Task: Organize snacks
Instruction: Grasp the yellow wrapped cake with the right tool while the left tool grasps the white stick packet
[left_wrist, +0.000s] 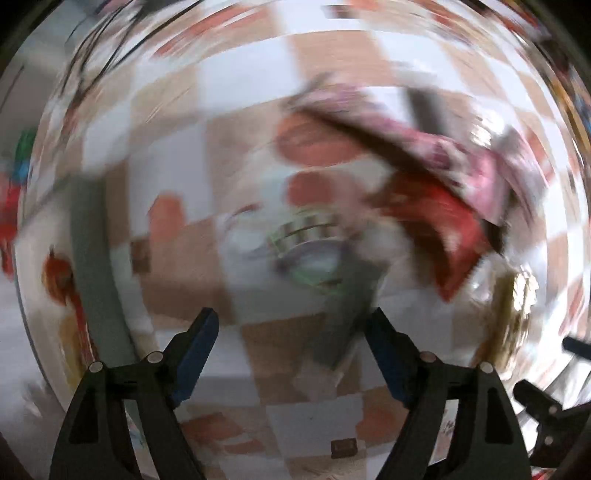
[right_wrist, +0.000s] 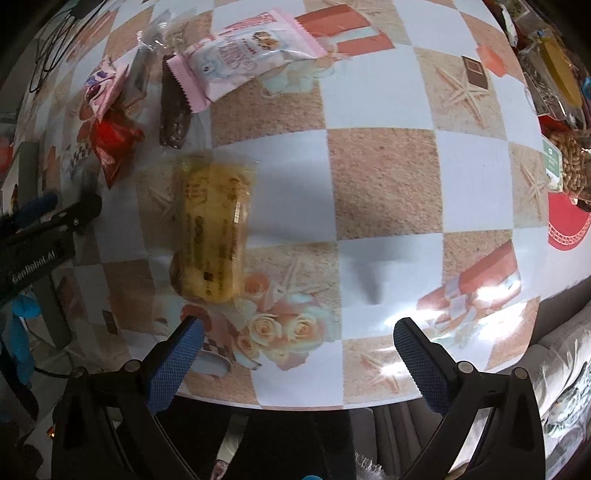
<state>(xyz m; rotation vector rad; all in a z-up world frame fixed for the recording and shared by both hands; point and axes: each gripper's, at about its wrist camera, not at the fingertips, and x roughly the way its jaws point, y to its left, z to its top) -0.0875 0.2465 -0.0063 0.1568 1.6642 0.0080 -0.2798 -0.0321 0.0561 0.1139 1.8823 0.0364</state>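
- Clearly, the yellow cake packet (right_wrist: 212, 230) lies on the checked tablecloth (right_wrist: 384, 177), ahead and left of the right gripper (right_wrist: 299, 354), its long axis running away from the jaws.
- Both the right gripper and the left gripper (left_wrist: 291, 350) gape wide, holding nothing.
- By my reading, the right one is nearer.

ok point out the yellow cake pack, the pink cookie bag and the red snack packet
yellow cake pack (right_wrist: 212, 230), right wrist view, middle of its clear wrapper
pink cookie bag (right_wrist: 243, 55), right wrist view, centre of its printed front
red snack packet (right_wrist: 112, 142), right wrist view, middle of its crinkled red face
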